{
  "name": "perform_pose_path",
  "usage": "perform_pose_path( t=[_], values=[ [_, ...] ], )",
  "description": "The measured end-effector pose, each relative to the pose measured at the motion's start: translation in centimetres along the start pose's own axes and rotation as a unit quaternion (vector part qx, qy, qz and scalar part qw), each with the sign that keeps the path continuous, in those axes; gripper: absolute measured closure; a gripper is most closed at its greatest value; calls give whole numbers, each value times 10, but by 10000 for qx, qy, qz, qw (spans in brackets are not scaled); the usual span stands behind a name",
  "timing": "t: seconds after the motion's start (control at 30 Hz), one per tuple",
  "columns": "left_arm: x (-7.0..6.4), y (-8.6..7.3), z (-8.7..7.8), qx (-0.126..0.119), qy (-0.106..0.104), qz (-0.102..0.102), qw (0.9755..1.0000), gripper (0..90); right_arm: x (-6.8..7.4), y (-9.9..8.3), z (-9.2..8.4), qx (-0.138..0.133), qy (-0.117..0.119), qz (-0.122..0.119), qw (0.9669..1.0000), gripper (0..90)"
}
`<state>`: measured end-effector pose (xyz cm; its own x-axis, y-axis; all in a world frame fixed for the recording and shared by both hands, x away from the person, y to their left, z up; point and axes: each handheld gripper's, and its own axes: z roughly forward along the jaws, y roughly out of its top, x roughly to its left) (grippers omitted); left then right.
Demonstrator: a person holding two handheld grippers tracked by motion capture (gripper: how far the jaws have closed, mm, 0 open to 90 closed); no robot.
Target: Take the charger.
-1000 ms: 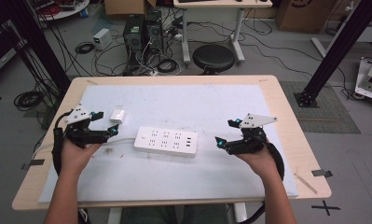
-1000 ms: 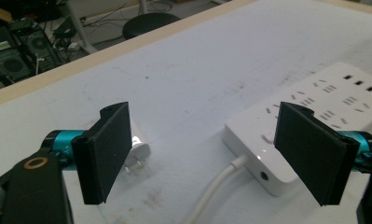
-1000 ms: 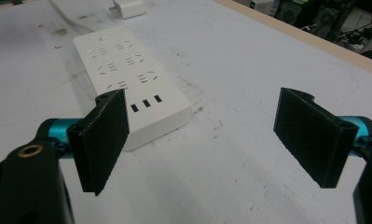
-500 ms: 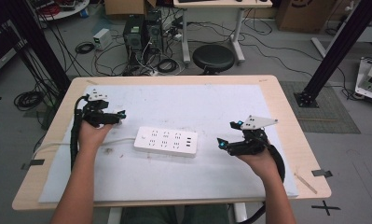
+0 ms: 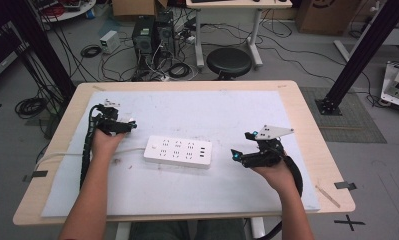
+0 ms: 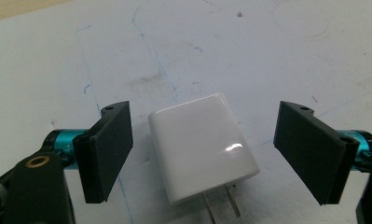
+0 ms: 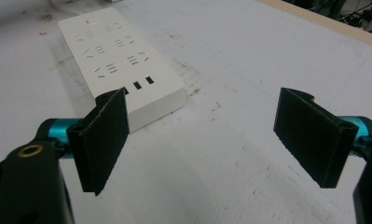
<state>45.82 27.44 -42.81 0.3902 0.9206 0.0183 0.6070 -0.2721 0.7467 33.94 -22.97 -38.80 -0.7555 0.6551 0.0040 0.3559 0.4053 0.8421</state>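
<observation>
A small white plug adapter (image 6: 203,148) lies flat on the white mat, its two prongs pointing toward the camera. My left gripper (image 6: 204,116) is open, with one jaw on each side of the adapter and neither touching it. From above, the left gripper (image 5: 128,125) sits at the mat's left, just left of the white power strip (image 5: 177,151). My right gripper (image 5: 243,145) hovers open to the right of the strip with nothing between its jaws. In the right gripper view the right gripper (image 7: 203,119) faces the power strip (image 7: 120,56), whose USB end is nearest.
A white mat (image 5: 222,115) covers most of the wooden table (image 5: 307,115). The strip's white cord (image 5: 62,155) runs left toward the table edge. Beyond the table are a black stool (image 5: 229,62) and computer cases with cables (image 5: 152,40) on the floor.
My left gripper moved away from me and to the right, ending with its open jaws around the adapter. The right gripper and the power strip stayed almost still.
</observation>
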Motion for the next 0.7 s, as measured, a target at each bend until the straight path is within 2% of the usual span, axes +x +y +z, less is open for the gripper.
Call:
perform_pose_path(
  t=[0.07,0.17,0.2,0.4,0.63,0.7],
  values=[
    [-1,0,2,14,28,7,10000,196,0,0,1,0,1,-15,10000,182],
    [-2,-3,7,214,308,136,9992,214,1,0,4,-3,19,-19,10000,182],
    [-2,-3,8,243,316,173,9991,214,2,1,3,20,15,-5,10000,182],
    [-2,-4,10,242,224,69,9994,236,1,2,2,17,-9,5,10000,182],
    [-1,-5,10,295,173,-43,9994,290,1,2,2,4,-6,-26,10000,182],
    [-2,-5,10,298,178,-8,9994,317,1,2,2,5,-3,-28,10000,182]
  ],
)
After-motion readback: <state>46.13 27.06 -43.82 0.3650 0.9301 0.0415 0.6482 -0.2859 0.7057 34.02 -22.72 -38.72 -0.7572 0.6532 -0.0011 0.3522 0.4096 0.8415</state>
